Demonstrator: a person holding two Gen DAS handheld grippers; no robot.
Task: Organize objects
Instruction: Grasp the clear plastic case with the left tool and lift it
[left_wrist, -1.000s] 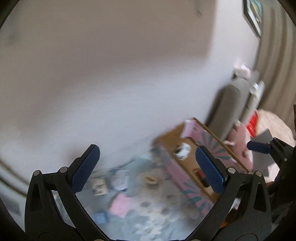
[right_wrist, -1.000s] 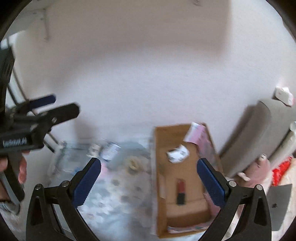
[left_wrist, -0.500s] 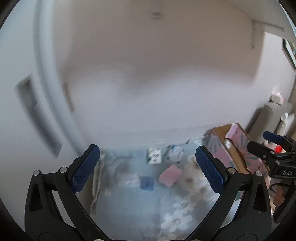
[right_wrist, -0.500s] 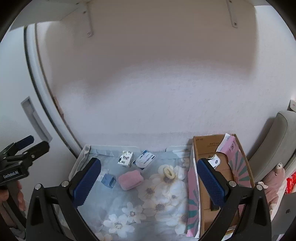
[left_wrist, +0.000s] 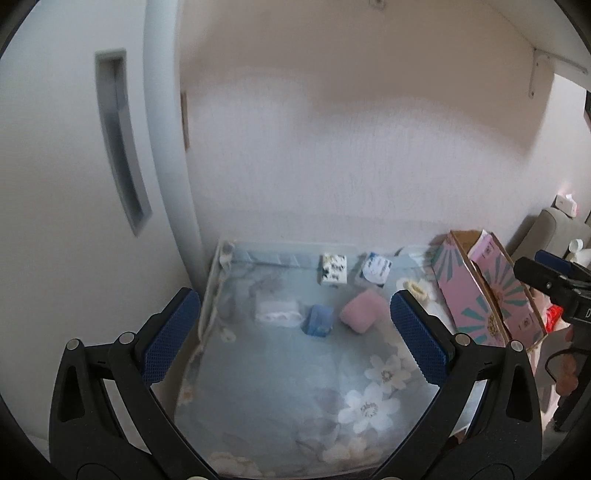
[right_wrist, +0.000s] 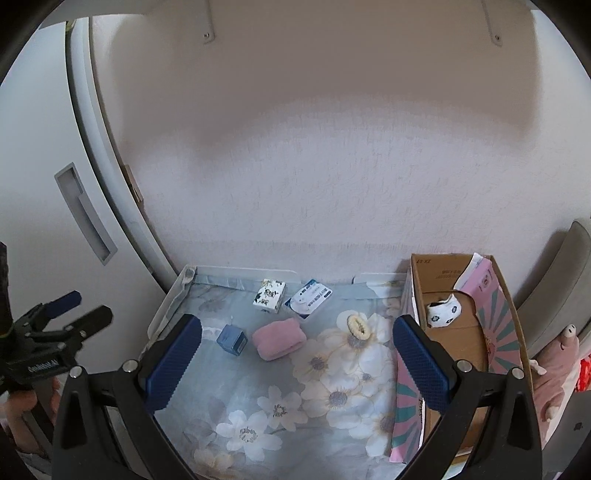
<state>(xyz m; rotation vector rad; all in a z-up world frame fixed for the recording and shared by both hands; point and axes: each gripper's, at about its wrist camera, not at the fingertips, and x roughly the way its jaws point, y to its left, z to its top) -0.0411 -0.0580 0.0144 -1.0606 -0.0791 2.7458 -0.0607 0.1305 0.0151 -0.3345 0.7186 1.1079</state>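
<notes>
On a floral cloth (right_wrist: 332, 387) lie a pink roll (right_wrist: 279, 339), a small blue box (right_wrist: 231, 339), a white patterned box (right_wrist: 269, 295), a white and blue packet (right_wrist: 309, 298) and a small yellowish oval item (right_wrist: 357, 325). The left wrist view shows the pink roll (left_wrist: 360, 313), the blue box (left_wrist: 318, 320), the patterned box (left_wrist: 333, 268) and a white wad (left_wrist: 277, 312). A cardboard box (right_wrist: 461, 332) on the right holds a white patterned item (right_wrist: 443, 313). My left gripper (left_wrist: 295, 338) and right gripper (right_wrist: 297, 363) are open, empty, above the cloth's near side.
A white wall rises behind the cloth. A white cabinet door (right_wrist: 55, 221) with a recessed handle stands at the left. A grey cushion (right_wrist: 565, 273) and a pink plush toy (right_wrist: 557, 369) lie right of the cardboard box (left_wrist: 480, 291).
Both views swung left and down from the box side and wall to the floral cloth and have sharpened. Both grippers stayed open and empty.
</notes>
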